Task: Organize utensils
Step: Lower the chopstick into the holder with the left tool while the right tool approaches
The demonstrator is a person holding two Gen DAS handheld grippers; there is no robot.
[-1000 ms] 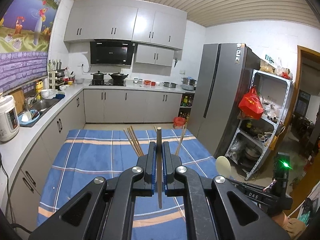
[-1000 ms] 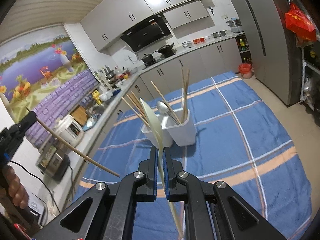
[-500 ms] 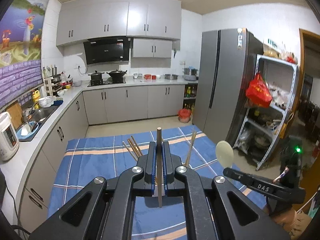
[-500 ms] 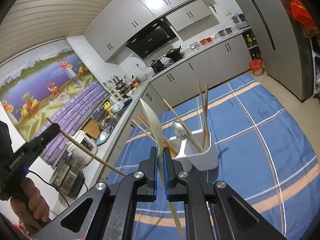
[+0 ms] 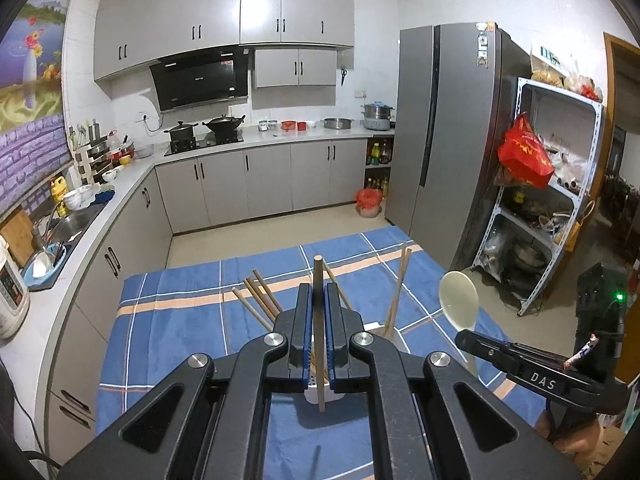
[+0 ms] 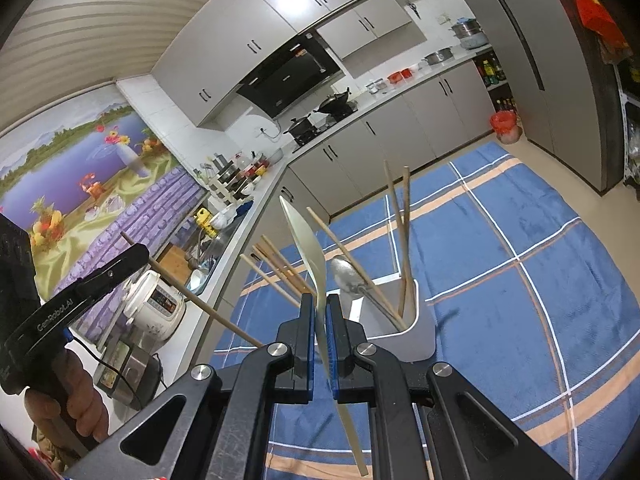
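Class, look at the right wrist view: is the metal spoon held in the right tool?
No: the metal spoon stands in the white holder, while the right tool grips a pale spoon.

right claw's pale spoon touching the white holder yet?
Apart. Right wrist view: the pale spoon is clamped in the right claw, raised above and in front of the white holder, outside its rim.

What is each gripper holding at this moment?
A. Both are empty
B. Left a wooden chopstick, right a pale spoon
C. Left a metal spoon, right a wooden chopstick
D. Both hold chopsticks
B: the left gripper is clamped on a wooden chopstick, and the right gripper pinches the pale spoon by its handle, near the white utensil holder.
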